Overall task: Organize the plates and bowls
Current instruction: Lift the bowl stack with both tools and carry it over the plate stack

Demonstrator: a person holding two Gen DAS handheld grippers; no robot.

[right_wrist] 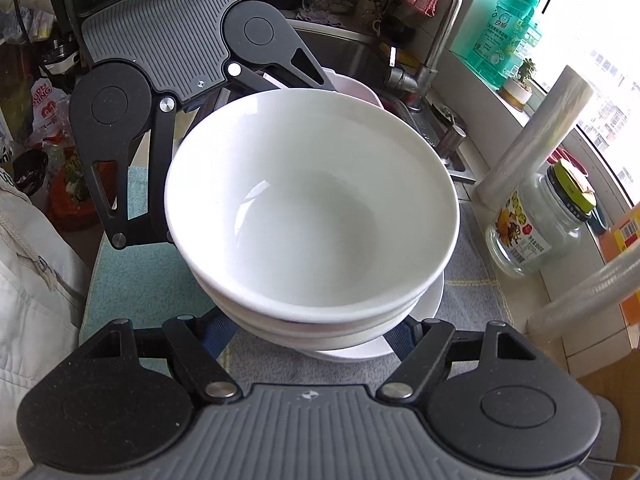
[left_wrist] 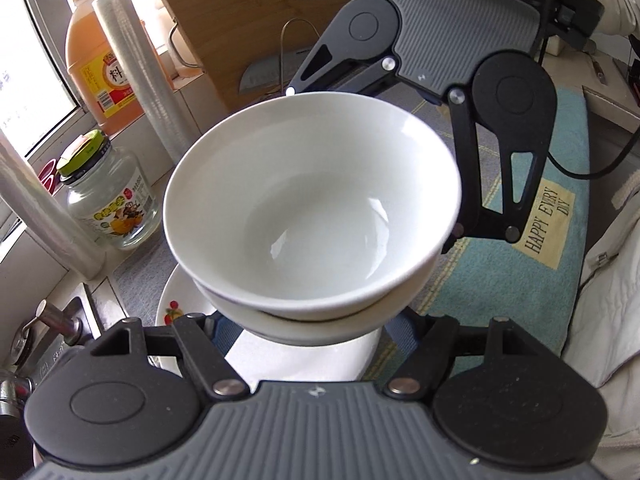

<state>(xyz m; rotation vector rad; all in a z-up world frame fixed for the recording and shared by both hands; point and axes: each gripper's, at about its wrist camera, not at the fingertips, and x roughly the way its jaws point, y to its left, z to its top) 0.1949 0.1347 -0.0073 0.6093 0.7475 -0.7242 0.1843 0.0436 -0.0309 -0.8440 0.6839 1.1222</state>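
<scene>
I have the left tool [left_wrist: 308, 324] and the right tool [right_wrist: 308, 328] each clamped on opposite sides of the stacked white bowls [left_wrist: 312, 204], held between them above the tabletop [right_wrist: 476, 296]. Glazed, heavy, breakable; grip low under the rims.

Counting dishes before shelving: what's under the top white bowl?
The top white bowl is nested in another bowl, above a plate. Any further dishes between them are hidden.

My path along the surface [right_wrist: 472, 300] is hemmed window-side by jar [right_wrist: 536, 224], film roll [right_wrist: 532, 136] and tap [right_wrist: 436, 40]; the mat [left_wrist: 500, 280] side lies open.
</scene>
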